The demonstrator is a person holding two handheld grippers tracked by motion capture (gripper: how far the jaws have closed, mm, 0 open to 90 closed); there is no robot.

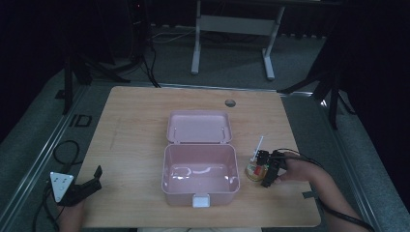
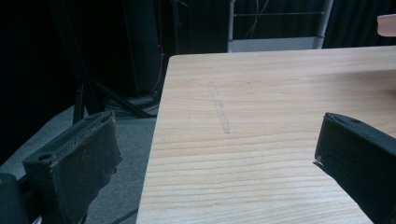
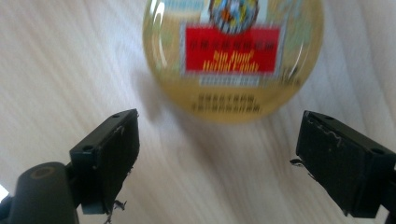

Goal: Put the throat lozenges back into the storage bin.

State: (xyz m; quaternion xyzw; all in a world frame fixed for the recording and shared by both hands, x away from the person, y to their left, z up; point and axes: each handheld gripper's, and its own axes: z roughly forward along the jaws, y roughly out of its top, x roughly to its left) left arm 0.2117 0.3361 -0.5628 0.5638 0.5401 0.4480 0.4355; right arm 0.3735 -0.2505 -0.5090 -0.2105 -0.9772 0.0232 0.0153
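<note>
Wooden table [image 1: 135,125] on a grey floor, dark surroundings: at the left, the left gripper [image 1: 89,184] rests at the near-left corner, jaws spread wide with bare wood between them and a faint pencil-like mark [image 2: 219,109] ahead. Centre, an open pink lidded box [image 1: 200,174], its lid [image 1: 199,127] laid back, lies between the two grippers. At the right, the right gripper [image 1: 265,170] hangs over a round yellow tin [image 3: 233,56] with a red label [image 3: 232,49], jaws parted, the tin just beyond their tips; a white stick [image 1: 258,145] rises beside it.
</note>
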